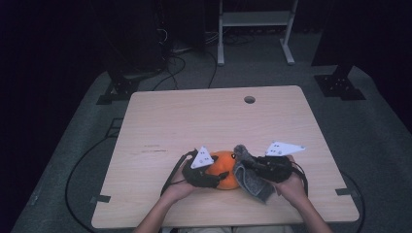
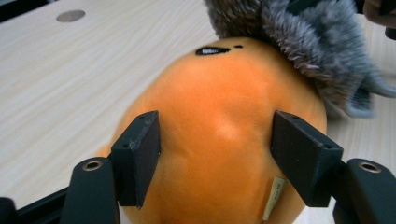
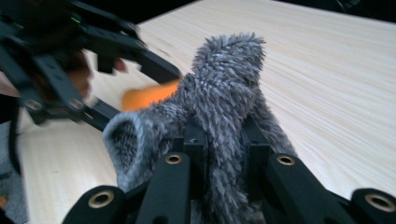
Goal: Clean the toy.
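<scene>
An orange plush toy (image 1: 224,171) lies near the table's front edge, between both hands. My left gripper (image 1: 216,174) comes at it from the left. In the left gripper view the toy (image 2: 224,107) bulges between the two black pads (image 2: 140,154), which press its sides, so my left gripper (image 2: 219,135) is shut on it. A grey fuzzy sock (image 1: 250,178) hangs from my right gripper (image 1: 247,165). In the right gripper view my right gripper (image 3: 223,140) is shut on that sock (image 3: 224,84). The sock's far end (image 2: 299,37) rests against the toy's top.
The wooden table (image 1: 194,121) has a round hole (image 1: 249,99) near its far edge. Beyond it stand a white frame (image 1: 255,19) and dark stands on the floor, with cables (image 1: 175,68) trailing. The left hand's gripper (image 3: 70,70) looms at the upper left of the right gripper view.
</scene>
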`<action>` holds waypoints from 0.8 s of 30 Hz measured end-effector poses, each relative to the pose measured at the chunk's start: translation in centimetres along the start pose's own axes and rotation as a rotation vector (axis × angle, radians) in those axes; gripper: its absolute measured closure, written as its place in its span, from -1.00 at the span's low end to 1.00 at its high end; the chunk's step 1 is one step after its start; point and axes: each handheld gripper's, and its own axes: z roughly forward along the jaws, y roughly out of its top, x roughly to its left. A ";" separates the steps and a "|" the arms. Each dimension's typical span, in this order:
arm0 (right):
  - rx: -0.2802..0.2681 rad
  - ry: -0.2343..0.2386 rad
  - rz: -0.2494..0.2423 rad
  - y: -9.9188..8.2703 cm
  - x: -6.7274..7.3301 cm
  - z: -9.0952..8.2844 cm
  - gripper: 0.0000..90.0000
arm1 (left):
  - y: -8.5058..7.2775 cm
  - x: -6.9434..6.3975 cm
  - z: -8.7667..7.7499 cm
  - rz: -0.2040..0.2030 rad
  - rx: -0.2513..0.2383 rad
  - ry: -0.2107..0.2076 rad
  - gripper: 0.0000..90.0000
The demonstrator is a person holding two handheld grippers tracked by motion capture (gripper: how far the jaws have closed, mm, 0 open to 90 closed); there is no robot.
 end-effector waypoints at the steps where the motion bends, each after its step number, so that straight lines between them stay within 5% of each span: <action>1: 0.014 0.005 -0.017 0.0 0.3 0.3 0.68 | -0.3 0.0 -0.1 -0.007 -0.004 -0.003 -0.23; 4: 0.039 0.011 -0.034 -0.5 0.0 0.5 0.67 | -0.8 -0.1 -0.3 -0.017 -0.017 -0.013 -0.20; 9: 0.103 -0.057 -0.005 -2.0 -1.9 -0.2 0.67 | -0.6 -0.4 -0.5 0.009 -0.007 -0.036 -0.21; 12: 0.114 -0.056 0.019 -2.7 -2.6 -0.8 0.67 | 0.3 -0.3 -1.4 0.037 -0.031 -0.079 -0.37; 15: 0.122 -0.052 0.007 -3.1 -3.1 -2.1 0.65 | 1.7 -0.3 -1.8 0.087 -0.054 -0.077 -0.58; 17: 0.135 -0.085 -0.010 -3.4 -3.5 -3.0 0.63 | 2.8 -0.2 -1.2 0.100 -0.041 -0.077 -0.69; 24: 0.151 -0.168 0.046 -5.6 -6.3 -6.0 0.51 | 4.0 0.8 1.4 0.096 0.044 -0.091 -0.81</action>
